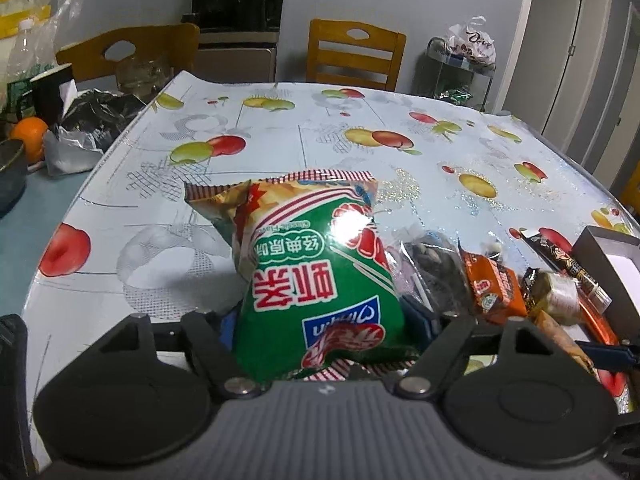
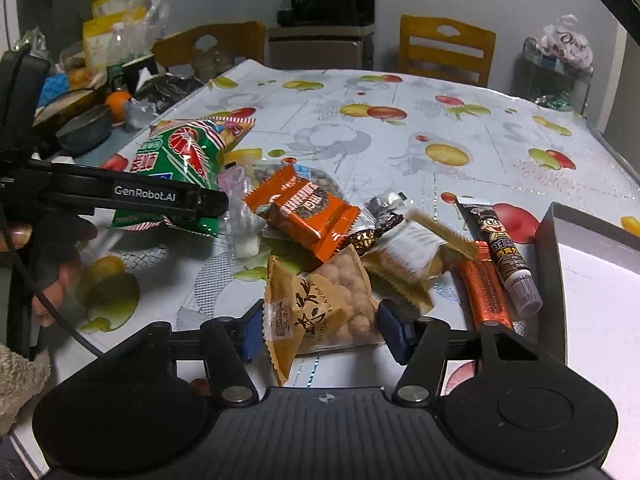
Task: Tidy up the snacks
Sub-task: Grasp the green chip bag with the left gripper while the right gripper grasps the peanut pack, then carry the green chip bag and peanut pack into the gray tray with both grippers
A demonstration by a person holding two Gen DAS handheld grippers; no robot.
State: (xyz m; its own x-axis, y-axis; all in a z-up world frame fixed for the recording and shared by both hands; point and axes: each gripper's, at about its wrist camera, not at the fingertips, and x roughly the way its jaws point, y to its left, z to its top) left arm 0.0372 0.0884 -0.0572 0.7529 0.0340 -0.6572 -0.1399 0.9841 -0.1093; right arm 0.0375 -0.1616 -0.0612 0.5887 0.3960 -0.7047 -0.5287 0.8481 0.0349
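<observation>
left gripper (image 1: 320, 320) clamped on green chip bag (image 1: 316, 280) | right gripper (image 2: 320, 330) jaws apart, straddling peanut pouch (image 2: 324, 308) | grey box (image 2: 556, 256) wall just right of pile | far tablecloth (image 2: 400, 140) bare

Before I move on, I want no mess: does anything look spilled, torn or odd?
Nothing looks spilled or torn. The snacks lie in a loose, overlapping heap beside the box, not in it. The left tongs grip the green bag; the right tongs straddle the tan bag.

Table (image 2: 400, 140) under fruit-print cover; on it: heap of snack packets (image 2: 340, 248), open grey box (image 2: 560, 264) at right; at left edge: dark bowl (image 2: 86, 130), orange (image 2: 117, 102), crumpled bags (image 2: 168, 88).
</observation>
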